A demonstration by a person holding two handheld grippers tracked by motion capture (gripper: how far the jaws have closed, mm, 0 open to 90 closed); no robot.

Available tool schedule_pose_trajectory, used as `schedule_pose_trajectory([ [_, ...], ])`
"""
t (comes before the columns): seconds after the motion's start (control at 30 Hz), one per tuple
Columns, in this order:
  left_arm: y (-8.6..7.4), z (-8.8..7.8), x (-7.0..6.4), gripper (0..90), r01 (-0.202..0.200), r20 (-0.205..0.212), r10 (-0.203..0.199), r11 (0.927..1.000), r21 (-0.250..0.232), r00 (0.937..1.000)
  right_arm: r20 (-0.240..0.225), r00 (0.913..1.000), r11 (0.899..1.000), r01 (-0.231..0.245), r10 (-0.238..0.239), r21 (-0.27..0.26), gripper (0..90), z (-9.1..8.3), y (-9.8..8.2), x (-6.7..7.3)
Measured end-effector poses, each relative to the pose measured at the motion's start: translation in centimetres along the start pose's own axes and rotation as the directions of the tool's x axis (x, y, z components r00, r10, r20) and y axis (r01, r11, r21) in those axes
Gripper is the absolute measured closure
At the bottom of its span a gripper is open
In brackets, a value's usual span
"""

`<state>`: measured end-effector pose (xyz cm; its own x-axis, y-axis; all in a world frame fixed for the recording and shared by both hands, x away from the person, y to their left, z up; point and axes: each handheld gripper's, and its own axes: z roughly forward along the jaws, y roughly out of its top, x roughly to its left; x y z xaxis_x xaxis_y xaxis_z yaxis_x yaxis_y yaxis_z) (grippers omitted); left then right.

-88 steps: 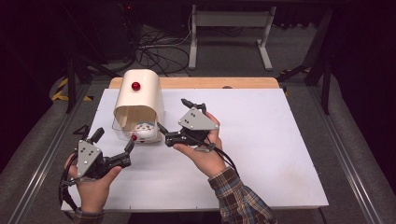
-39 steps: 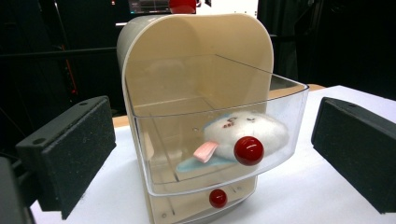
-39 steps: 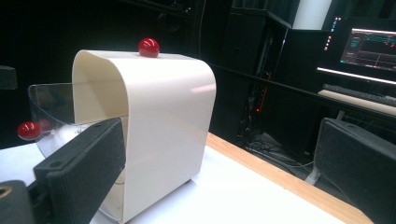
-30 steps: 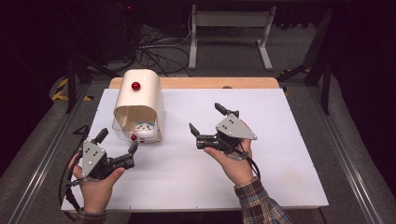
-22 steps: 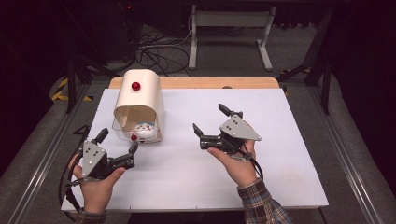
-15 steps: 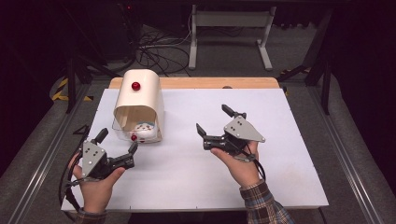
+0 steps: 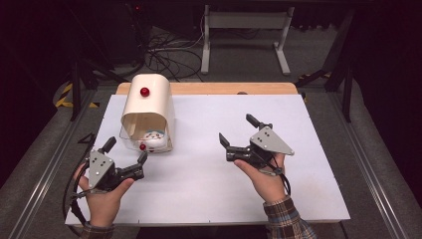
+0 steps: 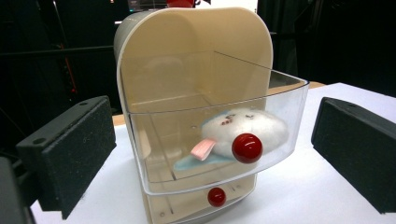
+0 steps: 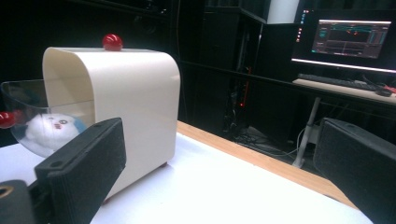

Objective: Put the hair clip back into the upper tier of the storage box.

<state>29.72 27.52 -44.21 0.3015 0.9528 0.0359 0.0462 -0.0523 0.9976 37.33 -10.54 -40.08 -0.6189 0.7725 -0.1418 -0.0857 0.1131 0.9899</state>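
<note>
White surface [image 7: 199, 199] in a dark room, with cables and a desk frame on the floor behind.

High view: cabinet [image 7: 149, 102] at 10 o'clock, cream and round-topped, with its clear drawer [image 7: 130, 142] drawn out toward 6 o'clock. Toy [image 7: 153, 135] inside the drawer, white and soft. Left tool [image 7: 126, 150] at 7 o'clock, near the drawer front, spread wide and holding nothing. Right tool [image 7: 235, 128] at 3 o'clock of the cabinet, well apart from it, also wide and empty.

Left tool view: looks straight at the drawer front between two wide black pads, touching nothing. Red knob [image 8: 247, 148] on the clear front, toy right behind it. Smaller red knob lower down, on a second drawer that sits pushed in.

Right tool view: looks past the cabinet's side at 9 o'clock, drawer and toy poking out at the far left. Monitor on a desk at 1 o'clock.

Judged as the pause with the drawer open and the toy stowed. Next move probably for the left tool: ease forward toward 12 o'clock, line up on the knob, then either close on it or press the front squarely, so as not to skew the drawer or shove the light cabinet back.
</note>
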Motion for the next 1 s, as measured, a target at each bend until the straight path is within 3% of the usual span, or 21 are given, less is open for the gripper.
schedule_pose_trajectory([
  [1.0,-0.2,0.1,-0.1,0.5,-0.004,-0.003,0.004,1.0,0.002,1.0,0.088,0.9953,0.999,-0.039,0.041,-0.014,3.7,-4.4,-1.7,-3.0],
])
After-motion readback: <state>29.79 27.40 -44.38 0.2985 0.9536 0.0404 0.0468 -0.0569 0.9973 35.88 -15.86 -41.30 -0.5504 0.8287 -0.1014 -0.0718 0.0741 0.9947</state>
